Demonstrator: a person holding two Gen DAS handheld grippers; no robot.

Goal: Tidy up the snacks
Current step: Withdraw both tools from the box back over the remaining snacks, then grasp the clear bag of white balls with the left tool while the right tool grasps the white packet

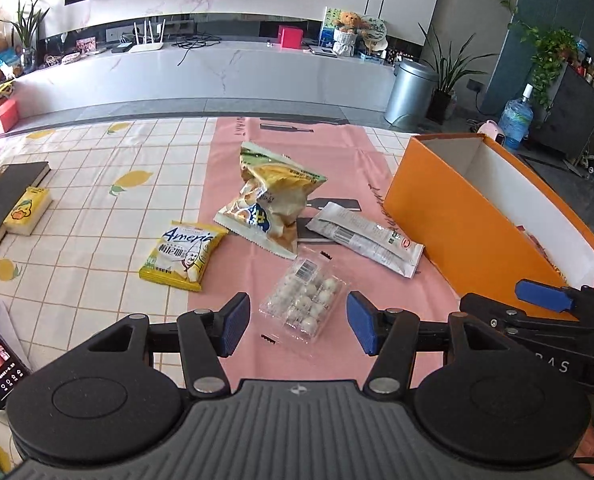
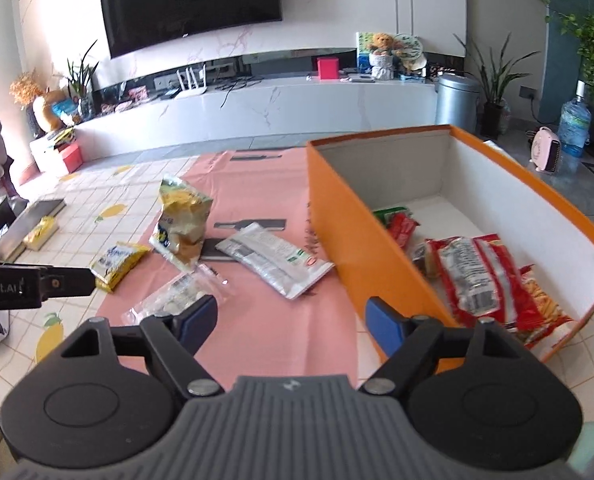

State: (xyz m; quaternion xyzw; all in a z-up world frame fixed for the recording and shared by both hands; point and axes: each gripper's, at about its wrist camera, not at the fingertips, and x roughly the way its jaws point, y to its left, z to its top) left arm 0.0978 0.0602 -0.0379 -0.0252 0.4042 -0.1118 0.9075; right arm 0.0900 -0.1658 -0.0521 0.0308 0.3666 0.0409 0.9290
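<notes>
Hovering over a snack-strewn table, my left gripper (image 1: 299,322) frames a clear clamshell tray of small white balls (image 1: 305,302), jaws standing about half open to either side of it, not pressing it. My right gripper (image 2: 291,320) hangs empty above the pink cloth (image 2: 265,320), jaws fairly wide apart, beside the orange box (image 2: 377,256) that already holds red packets (image 2: 473,276).

I judge the tray light but brittle: thin plastic that may flex, crack or pop open under a hard squeeze, and slick on its faces. I would take it across its two long side walls, low and near the middle, closing gently.

Other snacks wait on the table: a yellow packet (image 1: 183,256), a puffy yellow-and-white bag (image 1: 271,204) and a flat silver-white pouch (image 1: 367,238), all soft and light by the look, best pinched at a sealed edge.
</notes>
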